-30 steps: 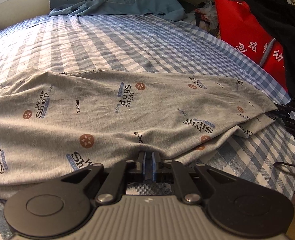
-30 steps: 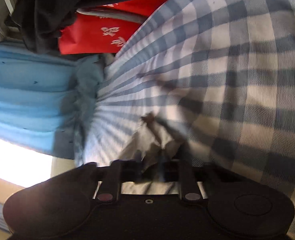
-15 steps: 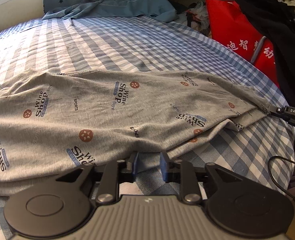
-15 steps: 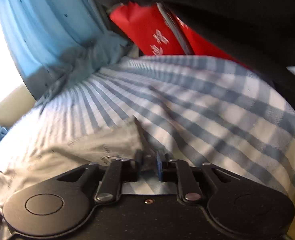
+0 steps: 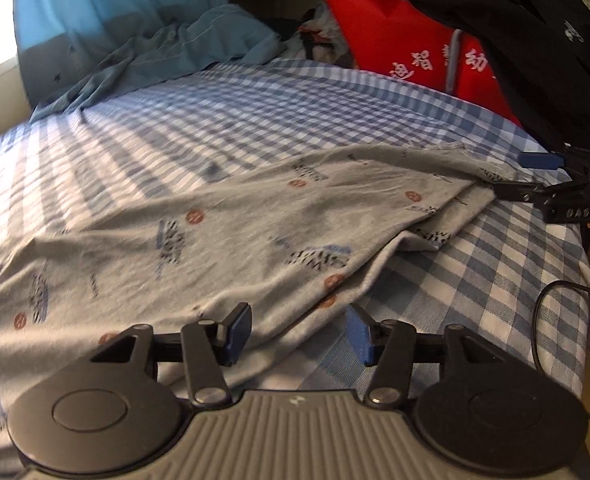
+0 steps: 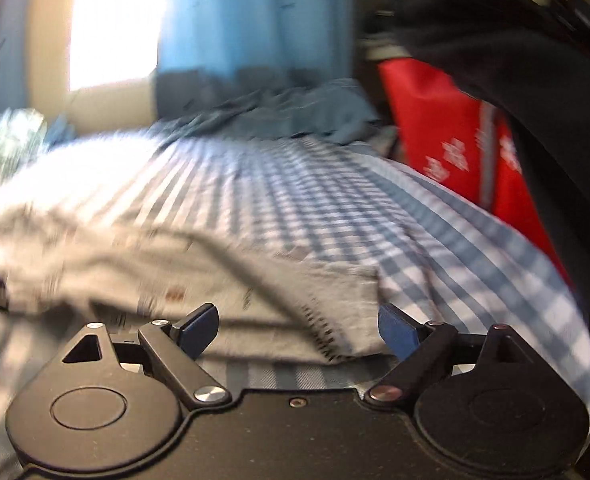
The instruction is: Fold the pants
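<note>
Both my grippers, left and right, have let go; jaws opening, nothing pinched.
Grey pants lie folded on the checked bed, hem at three o'clock; my right view is blurred.

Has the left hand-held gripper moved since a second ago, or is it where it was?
Yes. The left hand-held gripper has backed off the grey printed cotton pants, whose hem now lies ahead of its opening jaws, with nothing pinched; more blue checked bedsheet shows.
</note>
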The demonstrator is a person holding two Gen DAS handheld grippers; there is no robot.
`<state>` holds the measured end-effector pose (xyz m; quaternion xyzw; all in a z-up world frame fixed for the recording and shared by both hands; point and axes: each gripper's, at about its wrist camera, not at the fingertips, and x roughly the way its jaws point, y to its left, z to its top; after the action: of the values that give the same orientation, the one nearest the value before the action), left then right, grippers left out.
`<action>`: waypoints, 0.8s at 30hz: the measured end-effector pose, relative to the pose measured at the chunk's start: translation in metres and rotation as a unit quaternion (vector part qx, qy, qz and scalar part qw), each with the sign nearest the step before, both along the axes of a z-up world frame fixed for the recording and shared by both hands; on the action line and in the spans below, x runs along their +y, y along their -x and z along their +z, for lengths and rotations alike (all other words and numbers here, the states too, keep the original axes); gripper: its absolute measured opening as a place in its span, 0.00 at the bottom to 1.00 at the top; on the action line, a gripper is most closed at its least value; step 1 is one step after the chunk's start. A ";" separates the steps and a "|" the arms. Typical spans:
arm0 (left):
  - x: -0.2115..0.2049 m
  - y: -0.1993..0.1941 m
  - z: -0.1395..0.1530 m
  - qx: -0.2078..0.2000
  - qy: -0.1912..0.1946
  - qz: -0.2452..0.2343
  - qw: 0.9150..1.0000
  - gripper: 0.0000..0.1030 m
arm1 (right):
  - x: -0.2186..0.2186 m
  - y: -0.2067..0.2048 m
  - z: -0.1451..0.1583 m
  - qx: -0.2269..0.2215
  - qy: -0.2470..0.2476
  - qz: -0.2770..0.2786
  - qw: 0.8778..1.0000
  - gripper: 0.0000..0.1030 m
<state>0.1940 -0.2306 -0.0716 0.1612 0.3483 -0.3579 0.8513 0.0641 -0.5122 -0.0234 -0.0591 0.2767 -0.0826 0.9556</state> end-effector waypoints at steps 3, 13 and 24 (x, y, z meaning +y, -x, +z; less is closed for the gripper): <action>-0.012 0.002 0.003 -0.011 0.004 -0.021 1.000 0.55 | 0.023 -0.006 -0.003 0.012 0.053 0.058 0.997 0.71; -0.027 -0.008 -0.001 -0.020 -0.048 -0.041 0.998 0.51 | 0.064 -0.041 -0.023 0.057 0.135 0.180 0.973 0.40; -0.019 -0.009 0.005 -0.042 -0.040 -0.025 0.998 0.01 | 0.075 -0.044 -0.027 0.030 0.144 0.181 0.972 0.00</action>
<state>0.2030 -0.2501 -0.0668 0.2185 0.3225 -0.3576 0.8488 0.1083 -0.4374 -0.0503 -0.2479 0.2752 0.0544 0.9273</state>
